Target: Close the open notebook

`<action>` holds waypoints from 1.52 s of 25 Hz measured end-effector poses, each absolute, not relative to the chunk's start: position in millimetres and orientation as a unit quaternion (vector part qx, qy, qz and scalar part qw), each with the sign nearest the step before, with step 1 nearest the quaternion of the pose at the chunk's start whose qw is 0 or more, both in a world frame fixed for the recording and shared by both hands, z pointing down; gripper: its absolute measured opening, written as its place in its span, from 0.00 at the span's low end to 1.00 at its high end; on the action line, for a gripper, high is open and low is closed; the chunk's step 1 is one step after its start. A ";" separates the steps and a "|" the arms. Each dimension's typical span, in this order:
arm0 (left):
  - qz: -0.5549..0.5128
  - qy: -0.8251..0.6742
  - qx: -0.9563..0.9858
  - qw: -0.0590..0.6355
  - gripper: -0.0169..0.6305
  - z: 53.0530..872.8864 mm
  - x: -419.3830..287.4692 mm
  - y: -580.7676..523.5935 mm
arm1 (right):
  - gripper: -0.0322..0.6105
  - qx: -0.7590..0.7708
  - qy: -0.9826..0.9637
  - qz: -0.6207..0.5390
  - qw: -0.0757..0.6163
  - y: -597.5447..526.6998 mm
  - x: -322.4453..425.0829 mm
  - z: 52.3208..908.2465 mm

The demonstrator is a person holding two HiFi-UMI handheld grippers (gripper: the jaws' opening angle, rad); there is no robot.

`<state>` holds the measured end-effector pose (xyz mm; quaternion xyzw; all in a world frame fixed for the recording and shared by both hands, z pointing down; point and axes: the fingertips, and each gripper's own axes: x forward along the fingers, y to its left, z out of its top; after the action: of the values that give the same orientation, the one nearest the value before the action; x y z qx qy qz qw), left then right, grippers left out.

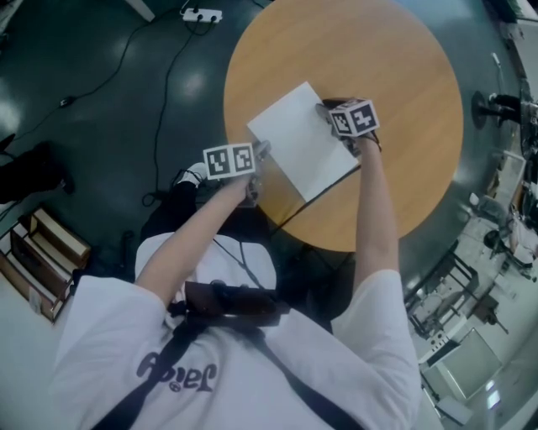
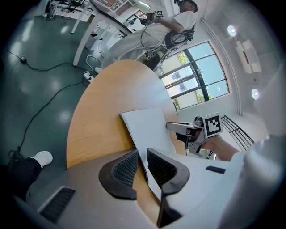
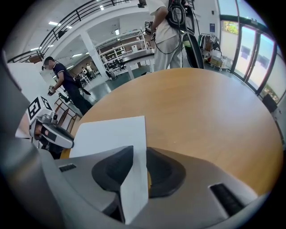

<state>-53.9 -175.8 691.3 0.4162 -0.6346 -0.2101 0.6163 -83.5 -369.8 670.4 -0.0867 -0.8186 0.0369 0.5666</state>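
Round wooden table [image 1: 403, 101] bears the notebook [image 1: 303, 138] near the person's side, flat, plain white face up; left gripper [image 1: 259, 151] pinches one edge; right gripper [image 1: 324, 107] clamps the opposite edge.

Round wooden table [image 1: 403, 101], glossy dark green floor [image 1: 92, 117], black cables [image 1: 162, 101] and white power strip [image 1: 202, 14] on it, tall daylit windows [image 2: 196, 76], round ceiling lights [image 2: 231, 30].
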 end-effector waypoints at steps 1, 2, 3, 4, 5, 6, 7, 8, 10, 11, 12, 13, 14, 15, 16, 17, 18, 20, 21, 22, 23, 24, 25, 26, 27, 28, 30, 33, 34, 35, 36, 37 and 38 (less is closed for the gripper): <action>-0.208 -0.635 0.419 0.614 0.15 690.8 -52.9 -174.8 | 0.23 -0.083 -0.821 0.038 0.563 -369.4 -83.5 669.4; -0.206 -0.636 0.423 0.612 0.15 690.2 -52.2 -173.8 | 0.23 -0.079 -0.824 0.039 0.559 -368.7 -84.2 668.2; -0.203 -0.636 0.428 0.609 0.15 689.9 -51.8 -172.5 | 0.23 -0.076 -0.827 0.040 0.555 -367.7 -85.6 667.0; -0.199 -0.638 0.432 0.606 0.14 689.7 -51.8 -171.1 | 0.23 -0.074 -0.830 0.040 0.552 -366.5 -87.4 665.9; -0.194 -0.639 0.436 0.603 0.13 689.7 -52.1 -169.7 | 0.23 -0.073 -0.832 0.040 0.549 -365.3 -89.0 664.7; -0.189 -0.640 0.439 0.601 0.13 689.7 -52.4 -168.5 | 0.23 -0.072 -0.834 0.041 0.546 -364.4 -90.0 663.6; -0.185 -0.641 0.443 0.599 0.13 689.6 -52.4 -167.7 | 0.23 -0.071 -0.835 0.042 0.543 -363.8 -90.3 662.7; -0.180 -0.642 0.447 0.597 0.13 689.6 -52.3 -167.3 | 0.23 -0.068 -0.837 0.043 0.541 -363.6 -90.0 662.0; -0.168 -0.645 0.457 0.590 0.12 688.8 -52.8 -167.4 | 0.23 -0.061 -0.843 0.047 0.533 -364.4 -89.9 660.8; -0.163 -0.647 0.461 0.585 0.11 688.3 -53.8 -167.8 | 0.23 -0.057 -0.846 0.049 0.528 -365.1 -90.4 659.9; -0.159 -0.650 0.465 0.580 0.11 687.9 -54.9 -168.2 | 0.23 -0.053 -0.849 0.051 0.523 -366.0 -91.1 659.3; -0.155 -0.652 0.469 0.575 0.10 687.8 -55.9 -168.2 | 0.23 -0.048 -0.853 0.051 0.518 -366.5 -91.7 659.1; -0.148 -0.655 0.473 0.570 0.10 687.8 -56.8 -167.6 | 0.23 -0.044 -0.855 0.052 0.514 -366.6 -91.7 659.4; -0.139 -0.657 0.479 0.565 0.10 687.7 -57.4 -166.8 | 0.23 -0.040 -0.857 0.052 0.510 -366.1 -91.0 659.9; -0.128 -0.660 0.485 0.560 0.10 687.2 -57.7 -166.2 | 0.23 -0.036 -0.860 0.052 0.507 -365.7 -89.8 659.9; -0.117 -0.662 0.490 0.554 0.10 686.0 -57.8 -166.2 | 0.23 -0.033 -0.862 0.052 0.503 -365.9 -88.3 659.2; -0.107 -0.665 0.496 0.548 0.10 684.2 -58.1 -166.5 | 0.23 -0.030 -0.864 0.051 0.499 -366.7 -86.7 658.2; -0.090 -0.672 0.504 0.535 0.09 679.7 -60.4 -166.8 | 0.23 -0.020 -0.870 0.051 0.491 -369.0 -84.6 656.5; -0.082 -0.675 0.508 0.528 0.09 677.4 -62.2 -166.3 | 0.23 -0.013 -0.872 0.053 0.486 -370.1 -84.3 655.7; -0.075 -0.679 0.511 0.522 0.09 675.4 -64.1 -165.7 | 0.23 -0.005 -0.875 0.055 0.481 -371.6 -84.1 654.7; -0.069 -0.681 0.514 0.517 0.09 674.1 -65.7 -165.2 | 0.23 0.006 -0.879 0.056 0.474 -373.8 -84.1 652.7; -0.065 -0.683 0.516 0.512 0.08 673.7 -67.1 -164.9 | 0.23 0.018 -0.883 0.056 0.466 -376.5 -84.5 649.5; -0.062 -0.684 0.519 0.509 0.08 673.5 -68.5 -164.7 | 0.24 0.029 -0.887 0.058 0.457 -379.3 -85.2 645.6; -0.060 -0.685 0.521 0.505 0.08 672.7 -70.1 -164.6 | 0.24 0.040 -0.892 0.061 0.447 -381.6 -85.4 641.8; -0.058 -0.686 0.524 0.502 0.08 671.0 -71.6 -164.7 | 0.24 0.049 -0.895 0.065 0.438 -383.3 -84.9 637.7; -0.055 -0.686 0.528 0.498 0.08 669.2 -72.5 -164.8 | 0.24 0.058 -0.899 0.067 0.430 -384.2 -83.5 633.0; -0.053 -0.684 0.537 0.491 0.08 667.0 -72.4 -164.7 | 0.23 0.070 -0.904 0.064 0.417 -383.3 -78.8 622.1; -0.048 -0.682 0.550 0.479 0.08 664.5 -66.9 -160.7 | 0.24 0.082 -0.914 0.052 0.394 -375.6 -67.0 600.8; -0.044 -0.682 0.555 0.475 0.08 663.4 -64.0 -159.3 | 0.24 0.087 -0.918 0.050 0.385 -372.1 -61.4 592.6; -0.040 -0.681 0.560 0.470 0.08 662.1 -62.0 -158.5 | 0.24 0.093 -0.921 0.048 0.375 -368.7 -56.0 584.4; -0.036 -0.681 0.566 0.464 0.08 660.8 -61.3 -158.2 | 0.24 0.098 -0.924 0.048 0.366 -365.4 -51.4 576.9; -0.030 -0.680 0.572 0.458 0.08 659.4 -61.8 -158.3 | 0.24 0.104 -0.927 0.048 0.357 -362.0 -47.6 570.1; -0.024 -0.679 0.579 0.451 0.08 657.7 -62.7 -158.7 | 0.24 0.110 -0.929 0.047 0.349 -358.5 -44.0 564.0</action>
<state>-62.7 -158.7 657.7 0.5788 -0.6788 -0.0239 0.4513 -44.0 -358.5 564.0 0.1098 -0.9294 0.0469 0.3491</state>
